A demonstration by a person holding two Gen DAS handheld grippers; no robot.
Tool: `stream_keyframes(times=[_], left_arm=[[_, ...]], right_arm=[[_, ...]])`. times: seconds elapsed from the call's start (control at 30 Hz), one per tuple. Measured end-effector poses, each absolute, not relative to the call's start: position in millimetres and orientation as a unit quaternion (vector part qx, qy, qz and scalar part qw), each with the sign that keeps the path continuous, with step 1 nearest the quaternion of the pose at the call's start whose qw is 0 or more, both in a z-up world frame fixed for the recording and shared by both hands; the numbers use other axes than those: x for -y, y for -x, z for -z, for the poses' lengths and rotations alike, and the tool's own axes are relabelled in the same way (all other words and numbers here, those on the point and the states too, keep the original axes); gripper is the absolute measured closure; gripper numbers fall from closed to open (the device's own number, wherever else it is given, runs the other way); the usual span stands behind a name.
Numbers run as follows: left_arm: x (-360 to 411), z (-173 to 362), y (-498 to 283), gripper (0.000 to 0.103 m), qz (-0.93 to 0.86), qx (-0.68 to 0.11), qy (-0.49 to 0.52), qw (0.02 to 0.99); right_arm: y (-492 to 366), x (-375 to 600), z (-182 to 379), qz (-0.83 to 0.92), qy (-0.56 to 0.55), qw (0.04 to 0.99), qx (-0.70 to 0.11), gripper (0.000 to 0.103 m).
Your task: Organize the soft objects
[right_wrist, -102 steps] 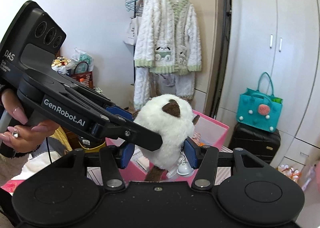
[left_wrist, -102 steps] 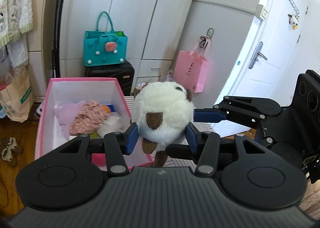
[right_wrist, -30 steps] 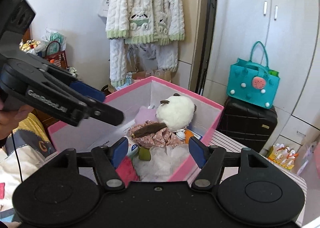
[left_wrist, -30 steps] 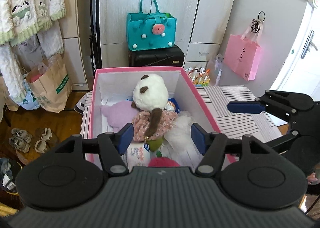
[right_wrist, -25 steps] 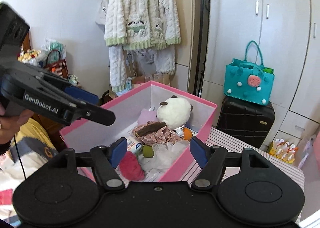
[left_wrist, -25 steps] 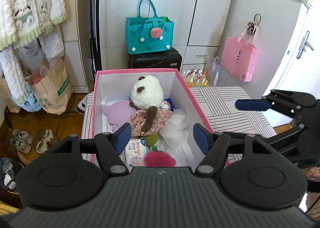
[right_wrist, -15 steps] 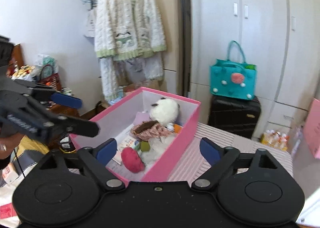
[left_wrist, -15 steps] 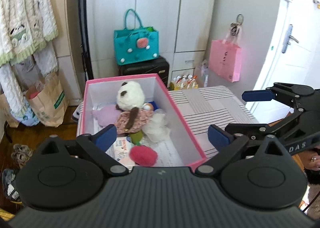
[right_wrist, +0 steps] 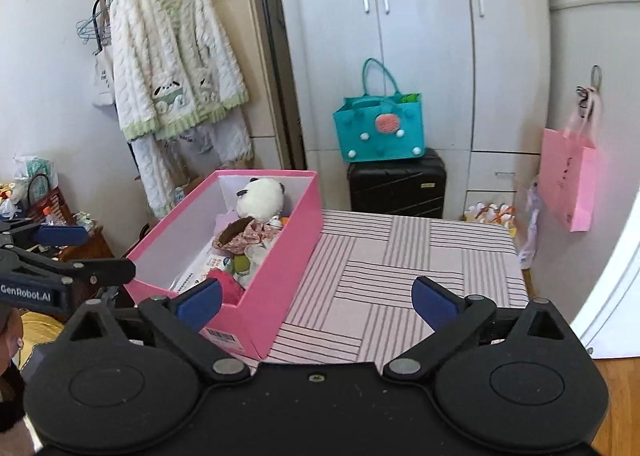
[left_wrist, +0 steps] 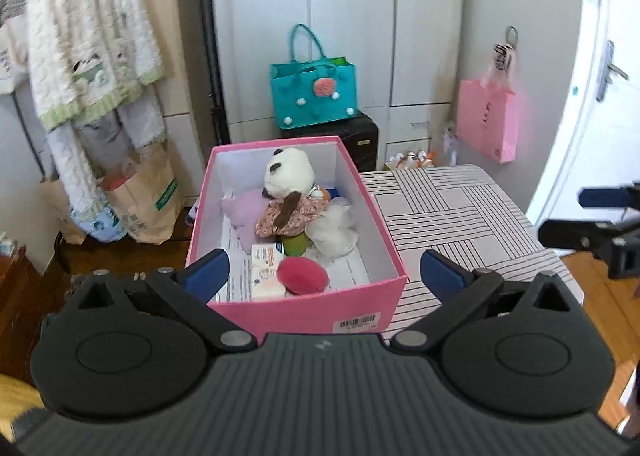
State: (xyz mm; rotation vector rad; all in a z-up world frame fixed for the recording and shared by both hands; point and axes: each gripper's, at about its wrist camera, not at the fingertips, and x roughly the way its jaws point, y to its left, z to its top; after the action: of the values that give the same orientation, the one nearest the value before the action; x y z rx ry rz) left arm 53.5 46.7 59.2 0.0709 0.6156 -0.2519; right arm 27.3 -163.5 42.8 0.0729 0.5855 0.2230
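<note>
A pink box (left_wrist: 304, 316) stands on the left part of a striped table top (left_wrist: 460, 215). Inside it lie a white panda plush (left_wrist: 290, 175), a floral pink cloth toy (left_wrist: 296, 215), a lilac plush (left_wrist: 244, 207), a white fluffy piece (left_wrist: 334, 225) and a red-pink pompom (left_wrist: 302, 276). My left gripper (left_wrist: 325, 270) hangs in front of the box, its jaws opening wide with nothing between them. My right gripper (right_wrist: 317, 298) is over the table's near edge, right of the box (right_wrist: 280, 264), its jaws also opening and empty. The panda plush (right_wrist: 260, 195) shows in the right wrist view too.
Behind the table a teal bag (left_wrist: 314, 93) sits on a black suitcase (left_wrist: 364, 139) against white wardrobes. A pink paper bag (left_wrist: 486, 125) hangs at the right. A fluffy cardigan (left_wrist: 88, 55) hangs on a rack at the left, above a brown paper bag (left_wrist: 140, 195).
Both grippers let go of the panda plush, which now lies in the box. They have drawn back from the box and their jaws have spread wide.
</note>
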Motion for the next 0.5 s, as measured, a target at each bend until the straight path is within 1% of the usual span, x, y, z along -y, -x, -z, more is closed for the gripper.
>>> stream_keyframes(times=[0.1, 0.27, 0.5], left_arm=[[-45.5, -53.7, -48.4, 0.0, 0.131, -0.303, -0.014, 0.944], [-33.9, -37.9, -47.5, 0.0, 0.128, -0.314, -0.027, 0.94], [-33.5, -29.8, -38.5, 0.0, 0.102, -0.306, -0.009, 0.946]], right_arm=[[-11.9, 166.1, -38.9, -0.097, -0.035, 0.956, -0.276, 0.001], [8.9, 166.7, -33.5, -0.076, -0.039, 0.968, -0.237, 0.001], [21.9, 162.9, -25.3, -0.061, -0.031, 0.967, -0.247, 0.001]])
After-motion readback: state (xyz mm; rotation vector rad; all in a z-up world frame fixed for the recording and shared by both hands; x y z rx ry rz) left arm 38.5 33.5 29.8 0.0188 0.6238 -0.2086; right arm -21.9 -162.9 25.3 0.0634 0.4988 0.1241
